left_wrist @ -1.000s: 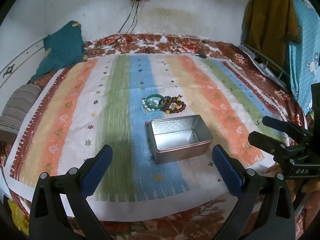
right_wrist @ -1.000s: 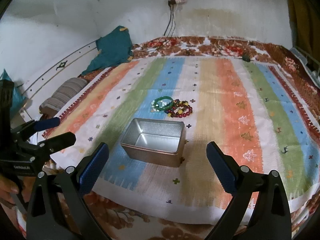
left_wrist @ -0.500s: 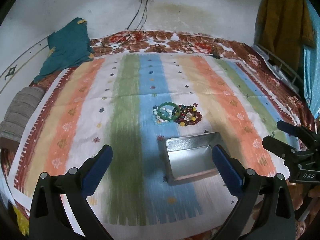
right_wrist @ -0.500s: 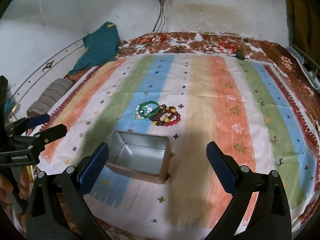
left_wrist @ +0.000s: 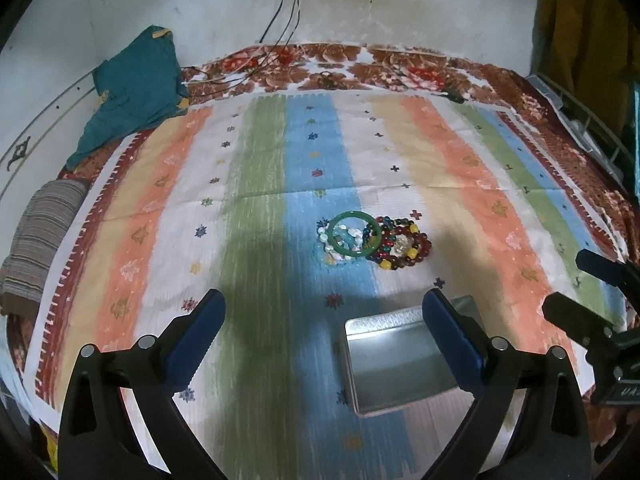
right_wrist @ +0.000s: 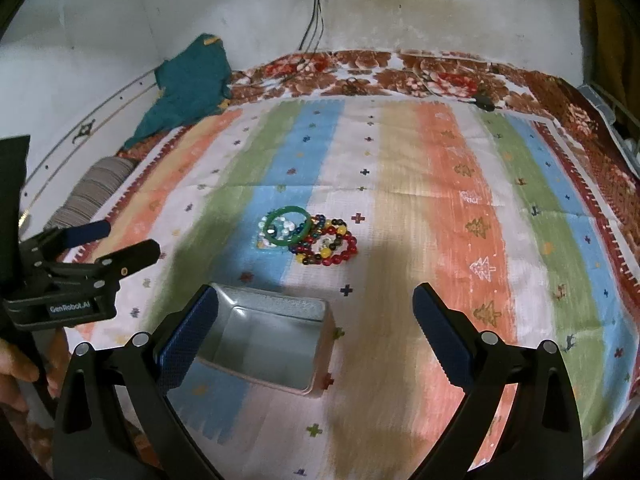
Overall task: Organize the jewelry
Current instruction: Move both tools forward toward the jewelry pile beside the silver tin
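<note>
A small pile of jewelry lies on the striped cloth: a green bangle [left_wrist: 354, 233] over a white-and-blue bead bracelet, and red and multicoloured bead bracelets [left_wrist: 404, 244] beside it. The pile also shows in the right wrist view, bangle [right_wrist: 289, 226] and bead bracelets [right_wrist: 330, 245]. An open, empty silver tin [left_wrist: 396, 364] [right_wrist: 266, 342] stands nearer than the pile. My left gripper [left_wrist: 324, 336] is open and empty, short of the pile, its right finger over the tin. My right gripper [right_wrist: 314, 332] is open and empty above the tin's near side.
The striped cloth [left_wrist: 256, 184] covers a bed with a floral blanket [left_wrist: 360, 68]. A teal garment [left_wrist: 136, 88] lies at the back left, a striped pillow [left_wrist: 40, 240] at the left edge. Cables hang from a wall socket [right_wrist: 316, 16]. Clothes hang at right.
Both grippers have moved forward toward the jewelry pile. The tin and the pile now sit lower and closer in both views. Both grippers stay open.
</note>
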The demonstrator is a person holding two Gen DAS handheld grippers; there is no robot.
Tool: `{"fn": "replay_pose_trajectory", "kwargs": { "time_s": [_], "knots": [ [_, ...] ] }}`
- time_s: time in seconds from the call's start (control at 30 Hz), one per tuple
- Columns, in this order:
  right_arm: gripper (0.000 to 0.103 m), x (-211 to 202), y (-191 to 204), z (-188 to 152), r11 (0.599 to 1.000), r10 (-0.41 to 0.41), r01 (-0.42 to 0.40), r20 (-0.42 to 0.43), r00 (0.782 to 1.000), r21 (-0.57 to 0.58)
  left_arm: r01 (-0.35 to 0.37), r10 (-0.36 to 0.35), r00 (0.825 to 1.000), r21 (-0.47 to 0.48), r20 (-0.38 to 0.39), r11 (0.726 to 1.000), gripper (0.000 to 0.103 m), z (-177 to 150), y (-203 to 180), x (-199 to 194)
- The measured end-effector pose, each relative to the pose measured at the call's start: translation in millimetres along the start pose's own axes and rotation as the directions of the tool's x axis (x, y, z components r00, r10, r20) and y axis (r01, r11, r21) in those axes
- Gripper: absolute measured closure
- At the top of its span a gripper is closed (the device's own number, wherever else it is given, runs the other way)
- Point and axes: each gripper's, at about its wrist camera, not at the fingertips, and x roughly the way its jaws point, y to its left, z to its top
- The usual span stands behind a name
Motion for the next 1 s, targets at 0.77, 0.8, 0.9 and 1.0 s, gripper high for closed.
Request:
{"fn": "replay_pose_trajectory", "kwargs": {
  "time_s": [0.77,0.8,0.9,1.0],
  "knots": [
    [0.004,60,-11,21,1.000,-0.026,0.027,-0.120,0.992,0.012,-0.014,0.014,0.998,-0.004,-0.065,1.000,0.019,38,8,61],
    [0.004,64,-11,22,1.000,-0.028,0.029,-0.126,0.992,0.010,-0.013,0.013,0.997,0.000,-0.071,1.000,0.019,39,8,65],
    [0.004,71,-12,24,0.999,-0.032,0.033,-0.135,0.990,0.007,-0.012,0.012,0.997,0.009,-0.081,1.000,0.020,42,7,74],
    [0.004,79,-14,27,0.999,-0.037,0.038,-0.146,0.989,0.009,-0.010,0.012,0.996,0.024,-0.086,1.000,0.020,45,5,81]
  ]
}}
